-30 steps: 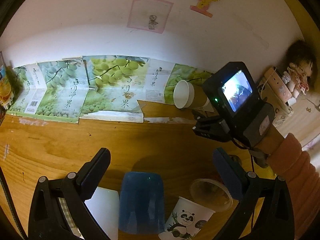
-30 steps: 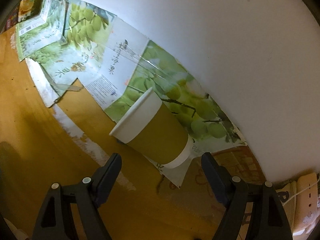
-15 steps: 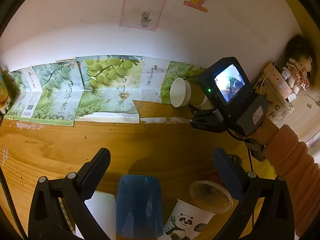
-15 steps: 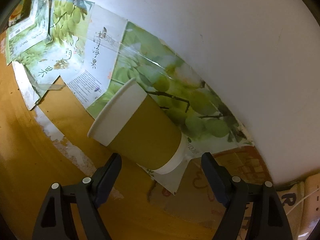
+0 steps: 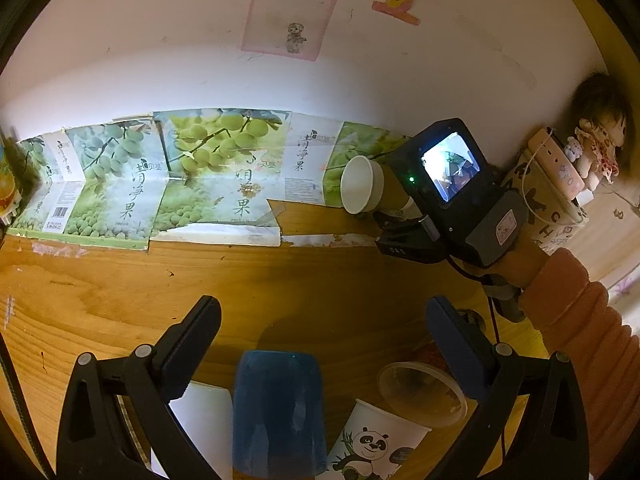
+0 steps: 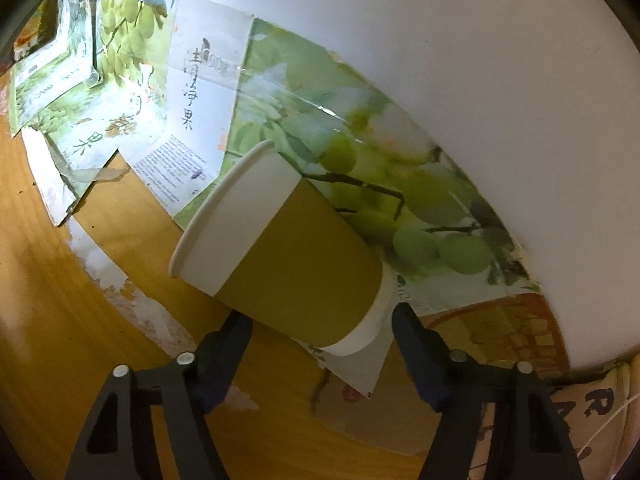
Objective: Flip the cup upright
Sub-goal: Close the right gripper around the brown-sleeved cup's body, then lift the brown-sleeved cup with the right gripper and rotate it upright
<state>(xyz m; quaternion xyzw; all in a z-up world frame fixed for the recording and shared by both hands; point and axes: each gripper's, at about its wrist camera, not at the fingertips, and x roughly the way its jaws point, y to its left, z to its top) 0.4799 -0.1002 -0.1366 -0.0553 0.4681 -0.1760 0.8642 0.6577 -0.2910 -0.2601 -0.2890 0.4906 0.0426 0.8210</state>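
A paper cup (image 6: 288, 256) with a brown sleeve and white rim lies on its side on the wooden table by the wall, mouth to the left. It also shows in the left wrist view (image 5: 362, 190). My right gripper (image 6: 322, 326) is open, its fingertips on either side of the cup's lower body near the base; whether they touch it I cannot tell. In the left wrist view the right gripper's body and screen (image 5: 448, 184) hide the cup's base. My left gripper (image 5: 320, 320) is open and empty, well back from the cup, above a blue cup (image 5: 278, 408).
Grape-printed cardboard (image 5: 192, 172) lines the wall foot behind the cup. A panda paper cup (image 5: 376, 440), a clear plastic cup (image 5: 420, 392) and a white object (image 5: 204, 412) lie near the left gripper. A box (image 5: 556, 208) and a doll (image 5: 600, 140) stand at right.
My right gripper has moved in towards the lying cup, so its fingers now flank the cup's lower body. The left gripper has barely moved.
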